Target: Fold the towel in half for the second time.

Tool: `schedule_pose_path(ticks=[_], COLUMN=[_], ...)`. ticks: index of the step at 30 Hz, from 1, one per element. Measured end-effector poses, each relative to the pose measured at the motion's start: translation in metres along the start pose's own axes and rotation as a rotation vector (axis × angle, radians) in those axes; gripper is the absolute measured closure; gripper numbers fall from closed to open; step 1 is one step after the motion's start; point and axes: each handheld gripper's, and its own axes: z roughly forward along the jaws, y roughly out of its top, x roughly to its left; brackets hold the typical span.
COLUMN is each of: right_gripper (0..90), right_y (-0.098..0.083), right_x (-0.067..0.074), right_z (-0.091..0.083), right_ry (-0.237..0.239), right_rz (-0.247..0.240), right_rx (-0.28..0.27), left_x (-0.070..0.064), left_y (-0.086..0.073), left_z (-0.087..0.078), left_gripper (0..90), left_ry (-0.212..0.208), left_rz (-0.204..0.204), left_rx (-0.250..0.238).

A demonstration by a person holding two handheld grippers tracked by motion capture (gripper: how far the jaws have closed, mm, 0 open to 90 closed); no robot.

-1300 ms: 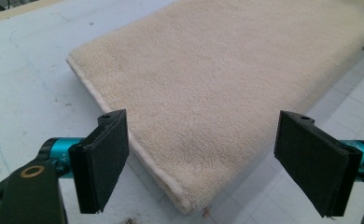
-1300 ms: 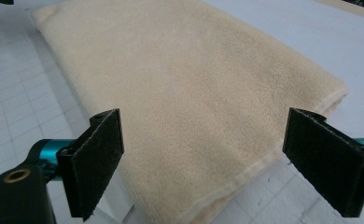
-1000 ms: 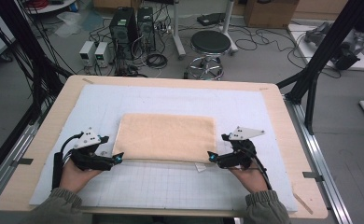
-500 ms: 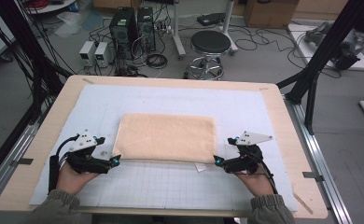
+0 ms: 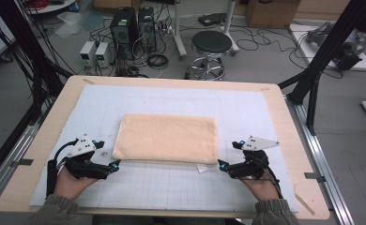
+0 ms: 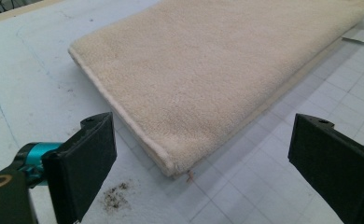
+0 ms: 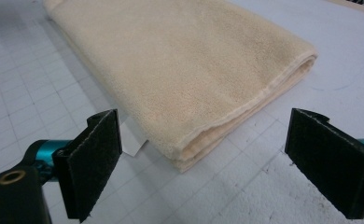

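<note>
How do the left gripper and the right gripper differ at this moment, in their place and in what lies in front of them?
The left gripper sits at the folded towel's near left corner; the right gripper sits at its near right corner. A small white tag lies on the mat by the right gripper; dark crumbs lie by the left gripper. The left gripper's jaws have just been opening. Both are open, and neither touches the towel.
</note>
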Motion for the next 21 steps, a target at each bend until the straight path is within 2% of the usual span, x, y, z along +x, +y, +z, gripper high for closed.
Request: schedule_pose_path(ticks=[6,9,21], right_gripper=[10.1,2.5,2.4], right_y=[-0.002,-0.002,-0.008], right_x=[0.004,0.005,0.01], right_z=[-0.004,-0.005,-0.015], right_ry=[0.005,-0.003,-0.006], right_rz=[-0.002,0.004,0.005], right_rx=[0.0,-0.002,-0.009], left_x=[-0.002,-0.004,-0.01], left_y=[-0.003,-0.005,-0.013], left_z=[-0.005,-0.007,-0.02], left_gripper=[7.0,6.8,6.0], left_ry=[0.0,0.002,-0.005], left_rz=[-0.002,-0.003,-0.002], left_rx=[-0.001,-0.004,-0.005])
